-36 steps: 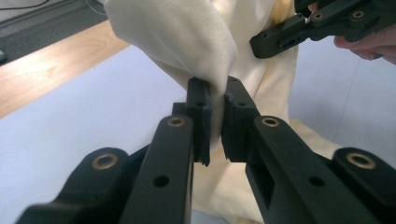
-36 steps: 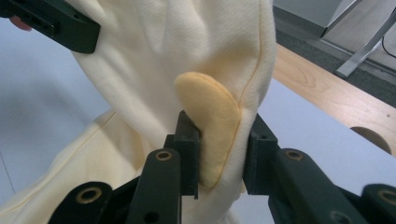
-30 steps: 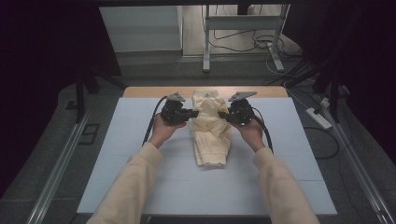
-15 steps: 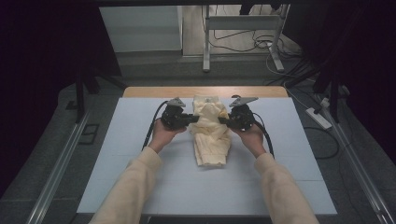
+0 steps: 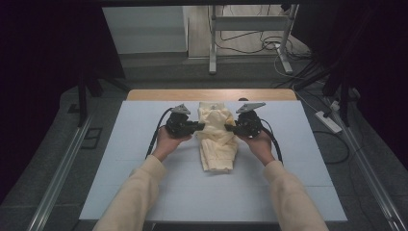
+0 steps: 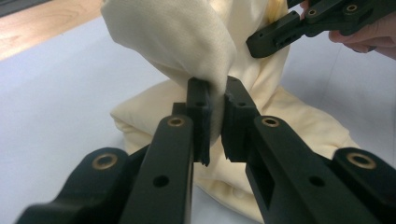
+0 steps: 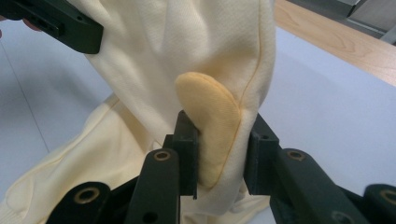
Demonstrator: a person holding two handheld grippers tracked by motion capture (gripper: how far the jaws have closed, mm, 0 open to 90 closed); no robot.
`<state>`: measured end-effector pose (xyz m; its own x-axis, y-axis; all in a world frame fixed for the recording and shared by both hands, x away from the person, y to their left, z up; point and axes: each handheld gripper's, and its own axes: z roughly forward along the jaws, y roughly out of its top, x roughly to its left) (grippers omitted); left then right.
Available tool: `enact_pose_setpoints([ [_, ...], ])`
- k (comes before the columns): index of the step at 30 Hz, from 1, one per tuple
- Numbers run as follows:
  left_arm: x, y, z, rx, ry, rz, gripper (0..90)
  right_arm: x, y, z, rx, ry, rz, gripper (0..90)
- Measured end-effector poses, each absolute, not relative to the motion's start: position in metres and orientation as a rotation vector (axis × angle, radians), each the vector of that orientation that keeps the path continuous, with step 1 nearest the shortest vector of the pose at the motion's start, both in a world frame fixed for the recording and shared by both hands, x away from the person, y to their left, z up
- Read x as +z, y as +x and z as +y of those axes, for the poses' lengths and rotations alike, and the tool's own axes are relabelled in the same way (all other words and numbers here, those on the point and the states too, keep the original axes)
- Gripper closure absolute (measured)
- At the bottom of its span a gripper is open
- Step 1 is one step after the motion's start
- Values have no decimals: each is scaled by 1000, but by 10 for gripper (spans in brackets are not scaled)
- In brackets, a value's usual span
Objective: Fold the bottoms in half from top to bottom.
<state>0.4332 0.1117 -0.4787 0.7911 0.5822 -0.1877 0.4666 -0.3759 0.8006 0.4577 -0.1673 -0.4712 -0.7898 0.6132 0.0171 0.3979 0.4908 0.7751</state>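
Cream-coloured fabric sits at the centre of my high view: a pale yellow garment (image 5: 217, 139) lying lengthwise on the light blue table mat (image 5: 120, 163), its far end bunched and lifted between my two grippers, its near end flat on the mat. Beyond the mat I see a strip of the wooden table edge (image 5: 159, 95).

Left of centre in the high view, my left hand (image 5: 166, 143) holds the left gripper (image 5: 198, 126), which points toward the middle of the frame and meets the cloth's left side. In the left gripper view its jaws stand nearly together, with a thin fold of the garment (image 6: 187, 42) pinched between the pads at mid-frame; the cloth rises from there into the upper part of the frame, and the rest lies heaped on the mat behind.

Right of centre in the high view, my right hand (image 5: 259, 144) carries the right gripper (image 5: 228, 128), pointing back toward the left one and into the cloth's right side. In the right gripper view its jaws stand a little wider, clamped on a thicker bundle of the garment (image 7: 196, 46), which includes a darker yellow rounded pad (image 7: 210, 126) sitting at the lower centre of the frame. The other gripper shows in the upper left corner of that view, on the same raised cloth.
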Motion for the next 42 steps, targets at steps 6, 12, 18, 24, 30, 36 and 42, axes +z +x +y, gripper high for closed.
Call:
enact_pose_setpoints([
  [6, -486, 428, 109, 152, 2051, 780, 820, -476, 454, -168, 1170, 857, 2490, 697],
  [12, -490, 424, 107, 155, 2068, 775, 820, -482, 452, -169, 1167, 861, 2500, 697],
  [18, -493, 419, 105, 162, 2093, 762, 818, -486, 447, -170, 1159, 855, 2509, 696],
  [24, -498, 415, 103, 156, 2107, 759, 817, -490, 443, -172, 1156, 851, 2511, 695],
  [30, -501, 410, 101, 162, 2120, 762, 814, -493, 438, -174, 1149, 840, 2515, 688],
  [36, -500, 404, 98, 167, 2133, 752, 801, -493, 430, -175, 1132, 825, 2513, 670],
  [42, -499, 401, 99, 161, 2136, 752, 787, -491, 424, -176, 1123, 800, 2510, 655],
])
